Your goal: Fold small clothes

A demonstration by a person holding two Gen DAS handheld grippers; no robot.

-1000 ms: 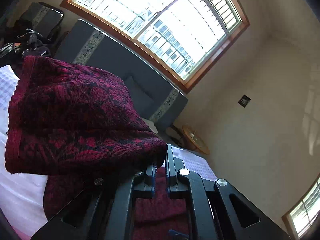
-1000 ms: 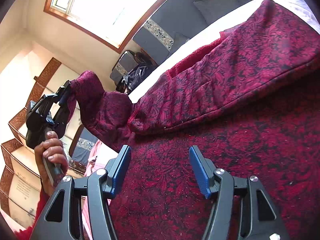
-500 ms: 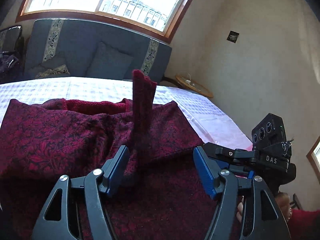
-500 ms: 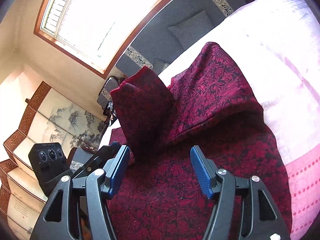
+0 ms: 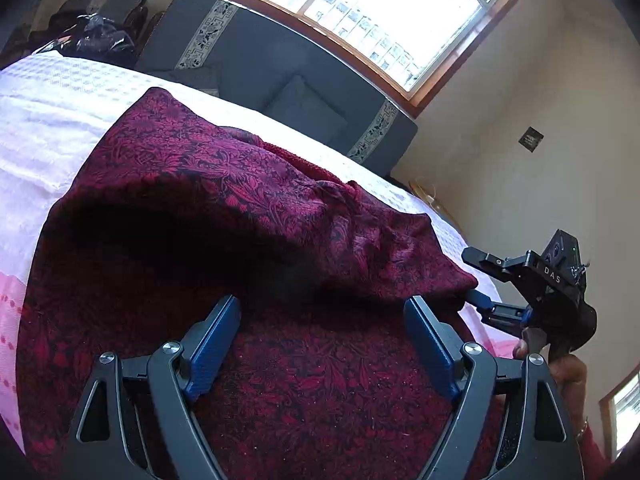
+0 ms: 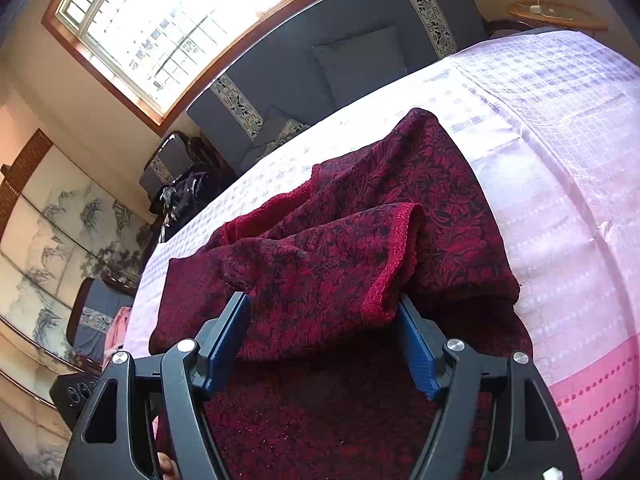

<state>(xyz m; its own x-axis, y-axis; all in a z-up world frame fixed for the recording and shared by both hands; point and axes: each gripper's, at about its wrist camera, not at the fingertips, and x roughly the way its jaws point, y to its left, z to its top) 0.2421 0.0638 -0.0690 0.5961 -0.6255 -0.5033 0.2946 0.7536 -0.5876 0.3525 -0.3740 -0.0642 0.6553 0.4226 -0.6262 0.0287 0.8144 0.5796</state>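
A dark red garment with a black floral pattern (image 5: 240, 208) lies on the white and pink bedspread (image 5: 48, 120), its sleeves folded over the body. My left gripper (image 5: 324, 340) is open and empty, just above the garment's near part. My right gripper (image 6: 324, 340) is also open and empty over the same garment (image 6: 360, 248), with a folded sleeve's red-edged cuff (image 6: 394, 264) lying just beyond its fingertips. The right gripper also shows in the left wrist view (image 5: 480, 280) at the garment's right edge.
A dark grey sofa with cushions (image 5: 304, 92) stands behind the bed under a large window (image 5: 400, 12). A small round wooden table (image 6: 556, 12) is at the bed's far corner. A dark bag (image 6: 180, 196) and a painted folding screen (image 6: 60, 240) are at the left.
The left gripper was shut on a raised sleeve, then opened and let it go. The sleeve has dropped flat across the garment. Both grippers now hover low over the cloth.
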